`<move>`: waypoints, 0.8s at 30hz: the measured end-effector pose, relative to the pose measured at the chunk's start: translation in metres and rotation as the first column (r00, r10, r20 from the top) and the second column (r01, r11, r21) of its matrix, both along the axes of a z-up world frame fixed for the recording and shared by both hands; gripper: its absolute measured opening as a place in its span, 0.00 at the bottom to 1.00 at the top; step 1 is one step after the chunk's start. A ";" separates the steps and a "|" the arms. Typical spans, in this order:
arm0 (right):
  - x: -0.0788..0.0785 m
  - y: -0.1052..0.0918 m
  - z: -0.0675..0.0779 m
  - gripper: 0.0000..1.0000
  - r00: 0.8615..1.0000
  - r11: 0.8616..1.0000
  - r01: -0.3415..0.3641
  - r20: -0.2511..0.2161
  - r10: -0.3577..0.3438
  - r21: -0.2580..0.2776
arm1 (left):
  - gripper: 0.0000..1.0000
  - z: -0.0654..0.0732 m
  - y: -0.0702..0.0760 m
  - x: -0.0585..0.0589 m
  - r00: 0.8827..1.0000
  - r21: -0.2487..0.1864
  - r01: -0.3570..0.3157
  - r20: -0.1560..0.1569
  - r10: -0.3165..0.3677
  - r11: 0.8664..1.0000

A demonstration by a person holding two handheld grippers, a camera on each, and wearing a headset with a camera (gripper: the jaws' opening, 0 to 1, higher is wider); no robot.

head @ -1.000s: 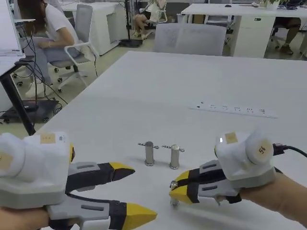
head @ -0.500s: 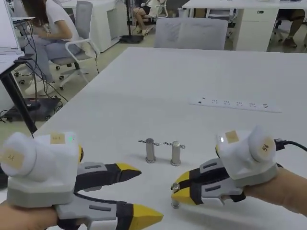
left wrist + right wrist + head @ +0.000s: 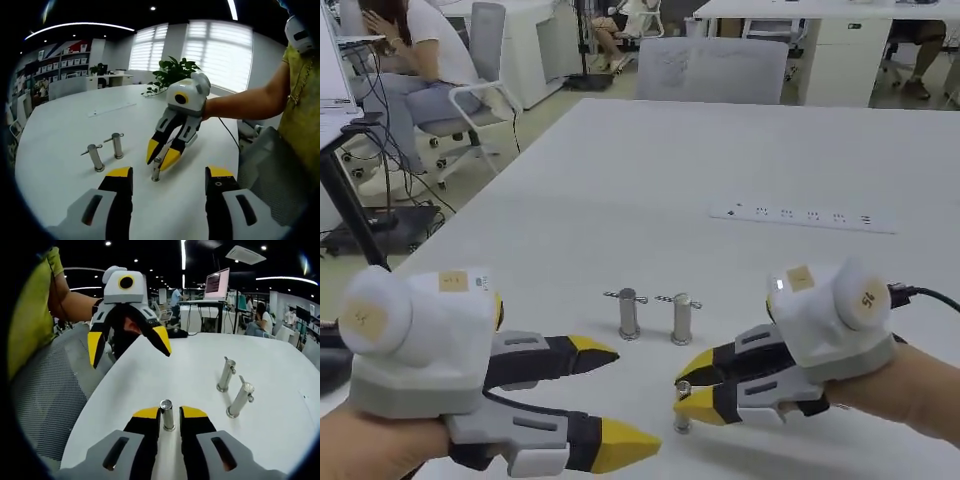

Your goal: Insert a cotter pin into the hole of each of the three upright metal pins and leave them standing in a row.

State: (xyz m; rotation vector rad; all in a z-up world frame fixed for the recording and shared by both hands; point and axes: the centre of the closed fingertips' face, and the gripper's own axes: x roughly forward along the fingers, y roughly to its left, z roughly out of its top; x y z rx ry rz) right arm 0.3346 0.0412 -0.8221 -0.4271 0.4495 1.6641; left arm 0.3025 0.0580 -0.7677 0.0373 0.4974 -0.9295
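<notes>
Left gripper (image 3: pixel 632 397) is hovering at near left, jaws standing wide apart, tips pointing right. Right gripper (image 3: pixel 682 387) is sitting at near right, jaws standing a narrow gap apart, tips pointing left and slightly down.

1. A grey chair (image 3: pixel 712 72) is standing at the far edge of the white bench (image 3: pixel 620 180).
2. A person (image 3: pixel 405 45) is sitting left of the bench.
3. Bright windows (image 3: pixel 220 50) are glowing beyond the bench.
</notes>
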 end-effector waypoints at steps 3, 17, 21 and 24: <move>0.001 -0.006 0.003 0.17 1.000 1.000 0.011 0.004 -0.011 -0.003 | 0.57 0.000 -0.002 0.001 1.000 0.000 0.005 0.000 -0.005 1.000; 0.031 -0.084 0.035 0.17 0.974 0.978 0.209 0.096 -0.206 -0.020 | 0.55 0.000 -0.013 0.001 1.000 -0.036 0.007 0.011 -0.006 0.999; 0.042 -0.128 0.038 0.17 0.952 0.954 0.290 0.125 -0.280 -0.071 | 0.55 0.002 -0.013 -0.001 1.000 -0.053 0.002 0.017 -0.001 0.999; 0.045 -0.154 0.037 0.16 0.936 0.933 0.342 0.131 -0.328 -0.113 | 0.55 0.004 -0.013 -0.003 1.000 -0.062 -0.001 0.023 0.002 0.998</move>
